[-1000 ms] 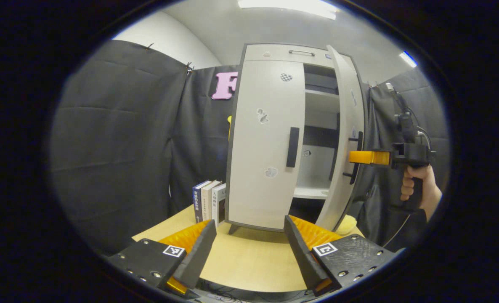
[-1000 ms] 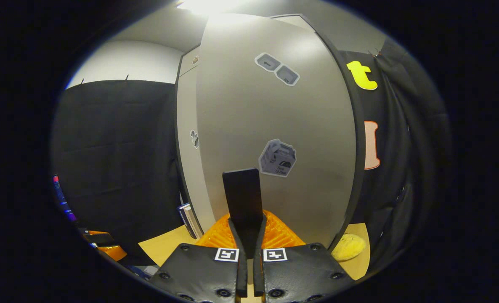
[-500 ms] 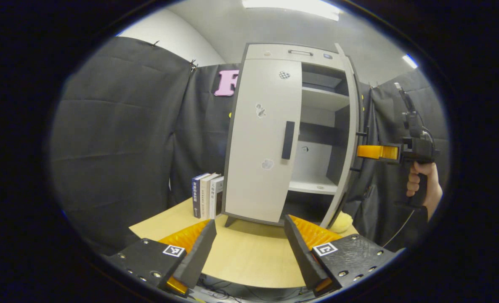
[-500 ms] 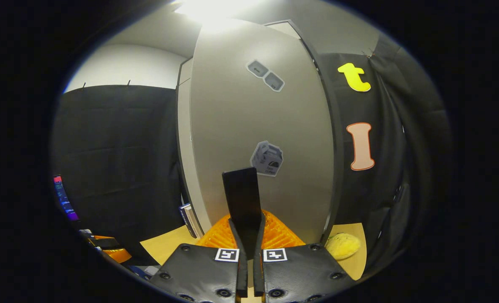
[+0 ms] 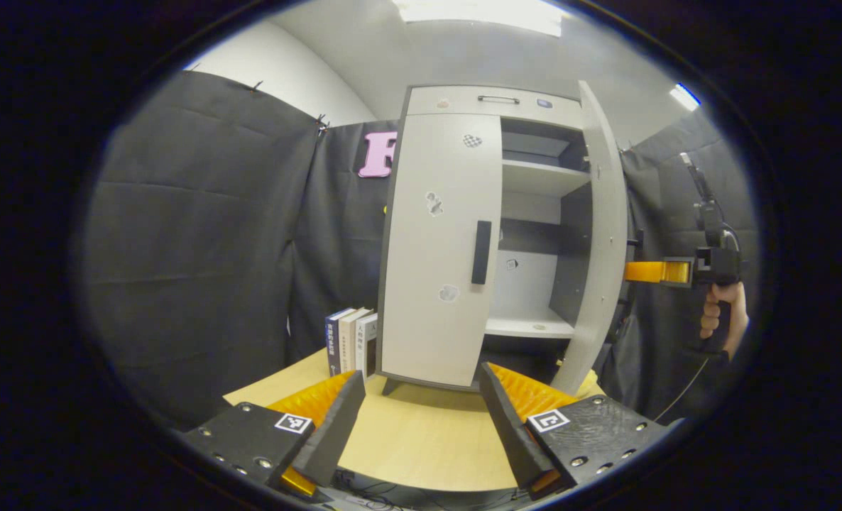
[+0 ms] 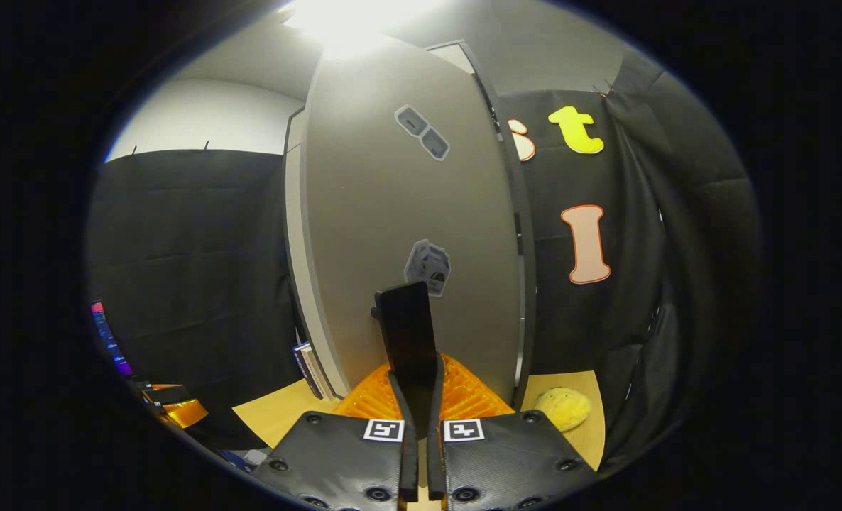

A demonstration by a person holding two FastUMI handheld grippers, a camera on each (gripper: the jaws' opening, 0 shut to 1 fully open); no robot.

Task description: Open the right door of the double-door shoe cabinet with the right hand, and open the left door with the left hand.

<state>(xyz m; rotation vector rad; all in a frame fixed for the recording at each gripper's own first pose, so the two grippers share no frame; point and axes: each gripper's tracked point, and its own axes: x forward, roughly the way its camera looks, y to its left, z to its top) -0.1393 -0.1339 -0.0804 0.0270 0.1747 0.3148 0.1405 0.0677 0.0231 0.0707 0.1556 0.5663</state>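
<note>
The shoe cabinet [image 5: 456,241] stands on the wooden table [image 5: 421,440], its right door [image 5: 600,241] swung wide and its left door [image 5: 439,248] closed. The right gripper [image 6: 417,397] clamps the right door's black handle [image 6: 407,341] between both fingers, while the left gripper [image 5: 421,419] hangs wide before the cabinet, grasping nothing.

Black cloth [image 5: 201,234] hangs on all sides, pinned along its top edge. White wall [image 5: 286,71] and grey ceiling above it. Ceiling light [image 5: 478,11] bright overhead, a second light [image 5: 684,96] to the right. Pale wood table [image 5: 421,440]. Books [image 5: 350,341] upright on it by the cloth.
</note>
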